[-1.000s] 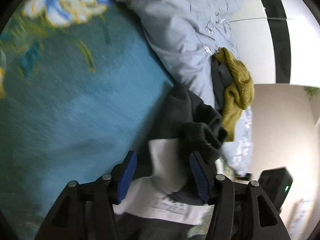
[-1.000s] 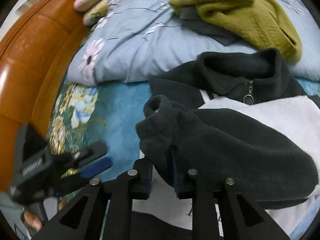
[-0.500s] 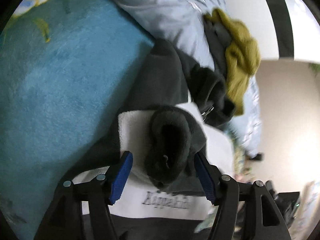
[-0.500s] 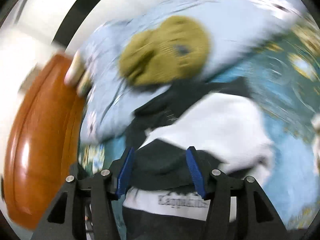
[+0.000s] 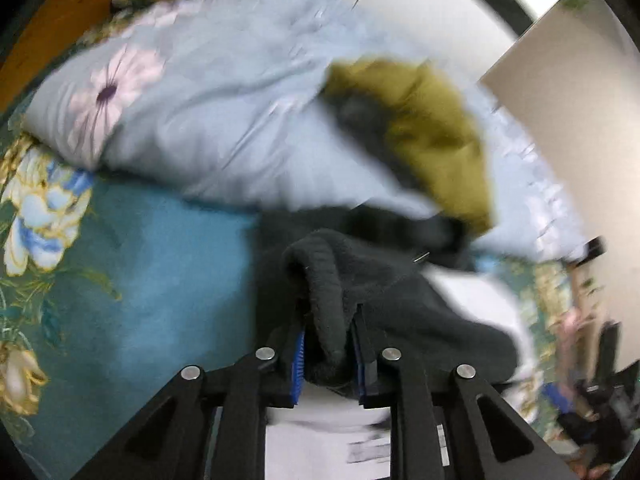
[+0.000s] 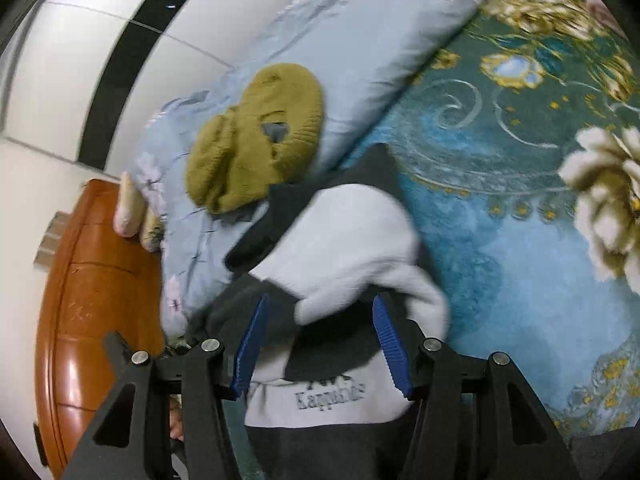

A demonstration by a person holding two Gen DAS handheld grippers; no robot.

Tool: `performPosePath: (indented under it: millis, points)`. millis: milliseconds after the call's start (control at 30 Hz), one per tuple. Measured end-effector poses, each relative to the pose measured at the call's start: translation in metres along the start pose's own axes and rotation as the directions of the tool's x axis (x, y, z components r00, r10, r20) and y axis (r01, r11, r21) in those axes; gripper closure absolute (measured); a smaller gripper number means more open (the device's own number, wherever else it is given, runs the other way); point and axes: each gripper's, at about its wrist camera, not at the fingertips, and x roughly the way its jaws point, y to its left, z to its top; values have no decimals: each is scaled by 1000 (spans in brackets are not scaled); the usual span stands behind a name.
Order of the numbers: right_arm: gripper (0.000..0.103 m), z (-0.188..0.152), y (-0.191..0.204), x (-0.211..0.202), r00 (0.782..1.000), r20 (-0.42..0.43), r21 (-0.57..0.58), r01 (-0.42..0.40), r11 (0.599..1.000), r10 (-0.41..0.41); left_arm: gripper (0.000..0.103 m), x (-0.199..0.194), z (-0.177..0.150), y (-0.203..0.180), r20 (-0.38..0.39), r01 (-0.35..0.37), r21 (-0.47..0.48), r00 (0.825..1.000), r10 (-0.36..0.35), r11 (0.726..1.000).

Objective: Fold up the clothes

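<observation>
Pinching a plush dark fleece cuff (image 5: 326, 300), the left gripper (image 5: 329, 354) has just closed.

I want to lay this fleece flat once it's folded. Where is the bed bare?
Free: the teal floral bedspread beside the black-and-white fleece, away from the headboard. Crowded: the pale blue duvet behind it carries the olive sweater, whose edge touches the fleece collar.

Fleece jacket (image 6: 344, 232) lies on the bedspread (image 6: 520, 240), its collar end against the duvet (image 6: 320, 52). Knit sweater (image 6: 260, 136) rests on the duvet. Headboard (image 6: 96, 300) stands behind the duvet.
</observation>
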Motion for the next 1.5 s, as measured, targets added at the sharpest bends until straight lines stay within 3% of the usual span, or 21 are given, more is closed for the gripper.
performPosePath:
  millis: [33, 100, 267, 333, 433, 600, 667, 767, 867, 933, 1000, 1100, 1200, 1233, 1267, 1367, 1433, 1500]
  points:
    - [47, 1, -2, 1, 1000, -4, 6, 1, 1000, -1, 78, 19, -5, 11, -76, -25, -32, 997, 23, 999]
    - [47, 5, -5, 0, 1000, -3, 6, 8, 1000, -8, 73, 31, -14, 24, -106, -19, -86, 994, 10, 996]
    - [43, 24, -17, 10, 997, -23, -8, 74, 997, -74, 43, 21, -22, 43, -78, 76, -202, 993, -93, 976]
    - [42, 33, -24, 20, 995, -44, -5, 90, 996, -91, 36, 22, -18, 51, -71, 101, -235, 990, -121, 967]
    - [41, 46, -35, 37, 990, -80, 5, 118, 993, -117, 36, 33, -7, 55, -69, 130, -280, 986, -155, 951]
    - [41, 71, -48, 72, 988, -134, 23, 77, 997, -73, 35, 50, 15, 48, -58, 189, -308, 974, -217, 932]
    - [41, 80, -53, 87, 986, -154, 34, 67, 997, -61, 29, 62, 24, 30, -77, 197, -303, 970, -229, 933]
    - [41, 89, -57, 103, 983, -176, 51, 55, 997, -45, 27, 59, 30, 24, -105, 229, -284, 958, -267, 931]
    - [41, 92, -57, 110, 980, -196, 40, 43, 998, -35, 20, 39, 28, 23, -68, 293, -210, 947, -313, 933]
    - [41, 92, -57, 113, 978, -207, 27, 44, 999, -38, 13, 38, 29, 21, -50, 271, -196, 957, -286, 942]
    - [41, 90, -63, 119, 974, -224, 56, 46, 997, -32, 13, 56, 36, 18, -86, 200, -181, 972, -219, 963]
    - [41, 85, -65, 122, 973, -229, 98, 31, 995, -8, 13, 79, 37, 16, -124, 139, -171, 979, -161, 975]
    - [42, 81, -62, 119, 974, -223, 98, 51, 994, -28, 15, 92, 36, 11, -103, 109, -194, 986, -131, 975]
    - [47, 82, -60, 119, 975, -220, 98, 60, 993, -38, 23, 94, 37, 8, -87, 104, -198, 989, -123, 975]
    - [54, 82, -57, 118, 974, -220, 93, 74, 993, -52, 54, 95, 37, 4, -85, 91, -190, 990, -108, 978]
    - [75, 79, -45, 112, 972, -217, 35, 101, 994, -91, 78, 90, 38, -11, -69, 58, -142, 995, -69, 988]
    - [78, 76, -34, 99, 979, -188, -26, 73, 997, -76, 81, 70, 35, -24, -19, 82, -86, 996, -84, 993]
    - [80, 70, -17, 72, 991, -132, -103, 13, 995, -27, 82, 31, 31, -37, 73, 152, -15, 986, -150, 988]
